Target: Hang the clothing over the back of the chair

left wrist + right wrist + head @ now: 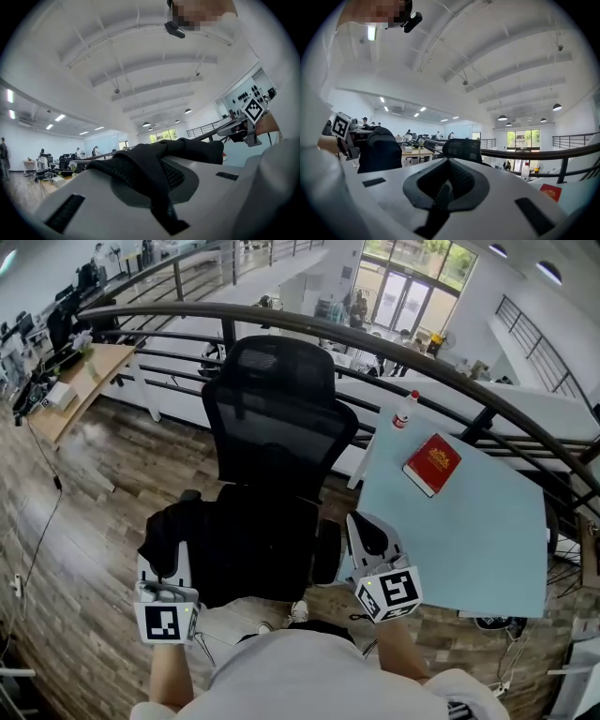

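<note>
A black mesh-backed office chair stands in front of me, its back toward the railing. Black clothing hangs bunched low over the seat. My left gripper is shut on the clothing, and a sleeve end trails off toward the right. My right gripper is level beside the chair's right side. In the right gripper view its jaws are shut and no cloth shows between them. The clothing hangs to the left there, with the chair back straight ahead.
A pale blue table stands at the right with a red book and a small bottle on it. A dark curved railing runs behind the chair. A wooden desk is far left.
</note>
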{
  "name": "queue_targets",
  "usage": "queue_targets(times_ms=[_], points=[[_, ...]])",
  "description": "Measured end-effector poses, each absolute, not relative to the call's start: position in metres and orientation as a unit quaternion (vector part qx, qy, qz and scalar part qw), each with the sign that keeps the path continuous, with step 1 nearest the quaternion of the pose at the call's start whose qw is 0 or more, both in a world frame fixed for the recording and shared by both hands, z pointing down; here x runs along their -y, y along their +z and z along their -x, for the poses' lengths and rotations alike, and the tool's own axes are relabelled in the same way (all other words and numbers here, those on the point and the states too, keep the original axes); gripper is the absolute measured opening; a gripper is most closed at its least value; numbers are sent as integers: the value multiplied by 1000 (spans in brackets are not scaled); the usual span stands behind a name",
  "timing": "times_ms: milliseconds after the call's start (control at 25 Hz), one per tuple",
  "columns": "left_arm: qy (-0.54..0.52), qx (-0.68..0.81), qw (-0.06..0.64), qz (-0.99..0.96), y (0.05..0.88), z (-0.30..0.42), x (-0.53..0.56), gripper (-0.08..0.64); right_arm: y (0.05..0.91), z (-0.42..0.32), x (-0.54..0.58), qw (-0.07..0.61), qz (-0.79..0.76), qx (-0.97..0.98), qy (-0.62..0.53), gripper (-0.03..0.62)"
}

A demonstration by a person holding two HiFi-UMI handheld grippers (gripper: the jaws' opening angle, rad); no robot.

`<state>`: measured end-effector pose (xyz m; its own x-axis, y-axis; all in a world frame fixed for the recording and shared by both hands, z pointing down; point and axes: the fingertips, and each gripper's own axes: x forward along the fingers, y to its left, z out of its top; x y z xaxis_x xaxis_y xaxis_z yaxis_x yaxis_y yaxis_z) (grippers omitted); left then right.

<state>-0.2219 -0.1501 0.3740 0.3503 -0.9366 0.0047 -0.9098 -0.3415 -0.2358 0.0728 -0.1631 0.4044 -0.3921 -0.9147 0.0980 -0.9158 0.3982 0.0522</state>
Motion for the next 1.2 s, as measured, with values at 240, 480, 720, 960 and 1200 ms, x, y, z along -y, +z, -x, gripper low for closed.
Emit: queue_targets(times_ms=[240,480,720,960,1200], points=[[-77,-582,86,805,383,220,179,35,416,-73,191,65,-533,844,13,18],[-77,-586,82,803,384,211,205,35,419,-71,207,72,-514,855,16,18],[-69,-582,106,803,363,199,234,35,418,-84,216,65,-514,855,14,18],[-59,-569,142,808,336,178,276,35,425,-94,224,53,-512,857,22,18],[-53,-567,160,806,316,161,334,35,423,-95,233,43,-497,867,21,18]])
